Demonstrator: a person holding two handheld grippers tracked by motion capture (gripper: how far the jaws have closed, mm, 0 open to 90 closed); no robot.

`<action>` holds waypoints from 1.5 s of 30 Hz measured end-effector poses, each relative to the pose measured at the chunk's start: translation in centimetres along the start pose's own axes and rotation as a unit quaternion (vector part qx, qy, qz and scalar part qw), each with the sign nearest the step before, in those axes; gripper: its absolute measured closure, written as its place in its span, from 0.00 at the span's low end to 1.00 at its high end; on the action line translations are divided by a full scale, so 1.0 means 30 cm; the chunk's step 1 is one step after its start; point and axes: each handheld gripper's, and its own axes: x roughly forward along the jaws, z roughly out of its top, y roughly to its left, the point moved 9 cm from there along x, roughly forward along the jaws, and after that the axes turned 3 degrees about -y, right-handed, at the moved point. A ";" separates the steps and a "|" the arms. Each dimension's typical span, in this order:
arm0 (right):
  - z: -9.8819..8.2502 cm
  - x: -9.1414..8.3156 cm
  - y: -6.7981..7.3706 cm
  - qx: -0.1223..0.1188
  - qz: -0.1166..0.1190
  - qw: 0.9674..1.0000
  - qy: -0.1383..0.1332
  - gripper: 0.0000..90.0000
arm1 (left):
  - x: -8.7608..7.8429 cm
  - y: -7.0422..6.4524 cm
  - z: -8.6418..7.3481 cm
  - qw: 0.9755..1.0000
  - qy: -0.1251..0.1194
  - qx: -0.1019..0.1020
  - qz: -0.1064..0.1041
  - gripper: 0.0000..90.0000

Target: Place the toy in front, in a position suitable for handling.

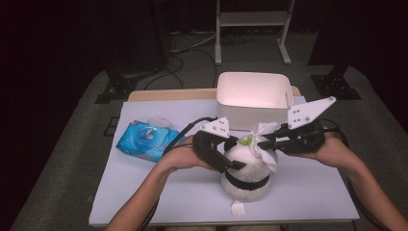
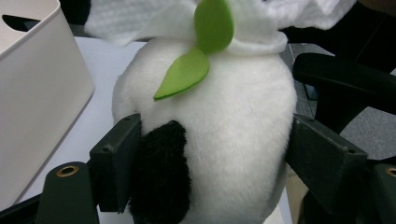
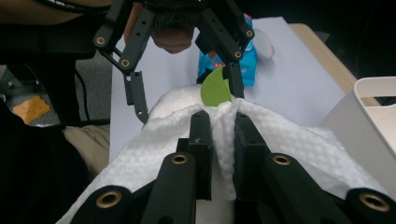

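A person sits at a white-topped table [image 1: 159,192] with a black two-jaw gripper in each hand. Near the front middle of the table stands a round white plush toy with black patches and two green felt leaves on top [image 1: 246,168]. The left gripper [image 1: 226,161] clasps the toy across its body, jaws spread wide with a pad pressed into the fur on either side; in the left gripper view one pad lies against a black fur patch. The right gripper [image 1: 263,143] comes in from the other side, its jaws nearly together and pinching a fold of white textured wipe [image 3: 224,140] that drapes over the crown of the toy just beside the leaves. Behind the toy sits an open white rectangular plastic bin [image 1: 250,96]. To the left lies a blue pack of wet wipes [image 1: 146,139], well apart from the toy.
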 end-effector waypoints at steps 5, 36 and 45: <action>-0.017 0.020 0.001 0.009 0.001 1.000 0.029 0.87 | 0.002 0.002 -0.008 1.000 -0.002 -0.004 -0.002 0.23; 0.045 0.039 0.008 -0.017 -0.004 1.000 0.012 0.88 | 0.022 0.015 -0.043 1.000 -0.009 -0.002 -0.009 0.35; -0.022 -0.026 -0.016 0.004 -0.023 0.999 0.022 0.88 | 0.001 0.032 -0.066 1.000 -0.017 -0.021 -0.007 0.35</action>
